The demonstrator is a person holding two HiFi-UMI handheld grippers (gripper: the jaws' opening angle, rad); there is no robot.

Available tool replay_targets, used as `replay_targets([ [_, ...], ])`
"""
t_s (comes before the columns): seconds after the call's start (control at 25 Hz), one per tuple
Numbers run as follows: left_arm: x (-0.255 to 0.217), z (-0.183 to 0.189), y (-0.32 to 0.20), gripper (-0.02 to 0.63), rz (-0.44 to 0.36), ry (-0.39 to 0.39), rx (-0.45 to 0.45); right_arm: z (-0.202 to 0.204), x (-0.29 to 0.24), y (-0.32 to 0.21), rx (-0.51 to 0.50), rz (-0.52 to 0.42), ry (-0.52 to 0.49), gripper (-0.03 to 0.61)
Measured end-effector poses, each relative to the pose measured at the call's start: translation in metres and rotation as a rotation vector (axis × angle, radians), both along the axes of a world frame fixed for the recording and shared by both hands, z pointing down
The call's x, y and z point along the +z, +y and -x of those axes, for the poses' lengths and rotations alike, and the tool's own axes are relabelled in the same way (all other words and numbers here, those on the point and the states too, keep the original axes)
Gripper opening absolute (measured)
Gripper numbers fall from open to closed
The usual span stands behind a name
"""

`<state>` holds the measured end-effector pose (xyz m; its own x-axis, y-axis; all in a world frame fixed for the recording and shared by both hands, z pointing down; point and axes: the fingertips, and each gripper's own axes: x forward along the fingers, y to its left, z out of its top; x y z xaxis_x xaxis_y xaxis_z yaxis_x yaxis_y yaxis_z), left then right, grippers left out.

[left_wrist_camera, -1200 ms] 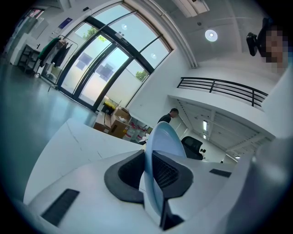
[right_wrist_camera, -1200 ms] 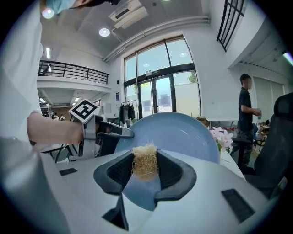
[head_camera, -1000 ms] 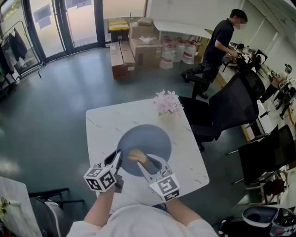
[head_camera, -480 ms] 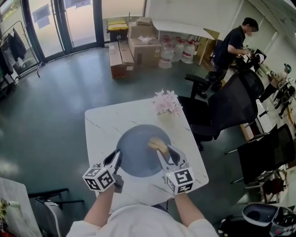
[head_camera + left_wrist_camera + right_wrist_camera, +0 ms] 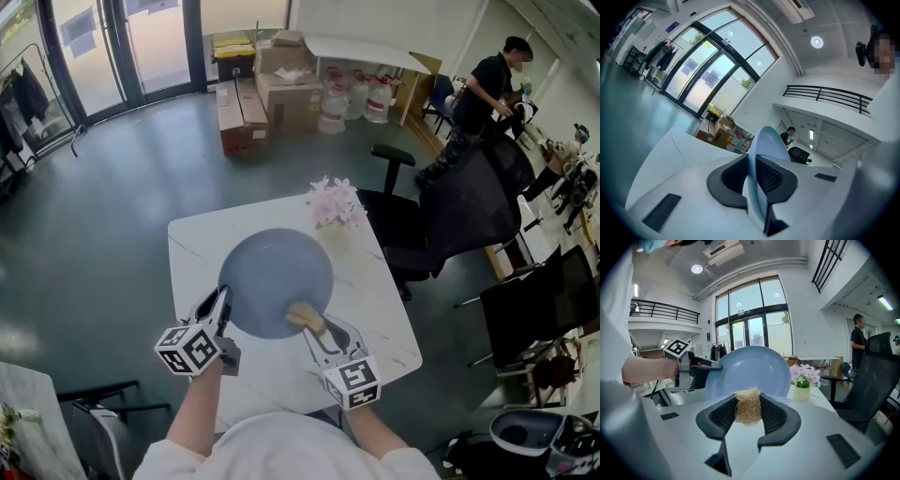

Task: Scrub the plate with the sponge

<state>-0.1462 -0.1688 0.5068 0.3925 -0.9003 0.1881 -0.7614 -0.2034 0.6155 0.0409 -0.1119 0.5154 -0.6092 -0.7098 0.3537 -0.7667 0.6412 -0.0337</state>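
The left gripper was clamped tight on the rim of the plate. The blue plate was held up by that rim, with its face turned toward the other tool. The plate was judged to be hard, smooth and a bit heavy for one pinch. It could slip or tip if it was pushed hard, and it could break if it was dropped. The rim was thought to be the best place for it to be held, deep between the pads. To the right of that, the sponge, a rough straw-coloured pad, was squeezed between the jaws of the right gripper. It was judged to be light and soft, so it was best held across its middle, with its front end left free for rubbing. The sponge was seen at the lower edge of the plate, just ahead of the right jaws. Whether it was touching the plate could not be told. A white table was seen under both tools. Ahead of the right gripper and a little to its right, a small pot of pink flowers was stood on the table, near enough to be knocked by a wide stroke. Farther right, off the table, a black chair was parked, and a person was seen far away.
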Motion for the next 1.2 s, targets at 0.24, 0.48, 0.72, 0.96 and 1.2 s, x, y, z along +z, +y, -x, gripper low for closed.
replay_targets([
  [0.24, -0.005, -0.011, 0.004, 0.044, -0.023, -0.043, 0.044, 0.057, -0.006, 0.021, -0.167, -0.014, -0.003, 0.150],
  [0.48, 0.001, -0.031, 0.016, 0.044, -0.017, -0.082, 0.111, 0.073, -0.034, 0.001, -0.202, -0.095, -0.002, 0.150],
  [0.72, 0.015, -0.048, 0.032, 0.043, 0.011, -0.093, 0.168, 0.048, -0.058, -0.033, -0.117, -0.176, 0.001, 0.150],
  [0.96, 0.021, -0.046, 0.035, 0.044, 0.029, -0.063, 0.164, -0.007, -0.059, -0.061, 0.041, -0.186, 0.042, 0.150],
  [1.2, 0.013, -0.024, 0.024, 0.044, 0.020, -0.032, 0.096, -0.044, -0.030, -0.047, 0.126, -0.108, 0.092, 0.149],
])
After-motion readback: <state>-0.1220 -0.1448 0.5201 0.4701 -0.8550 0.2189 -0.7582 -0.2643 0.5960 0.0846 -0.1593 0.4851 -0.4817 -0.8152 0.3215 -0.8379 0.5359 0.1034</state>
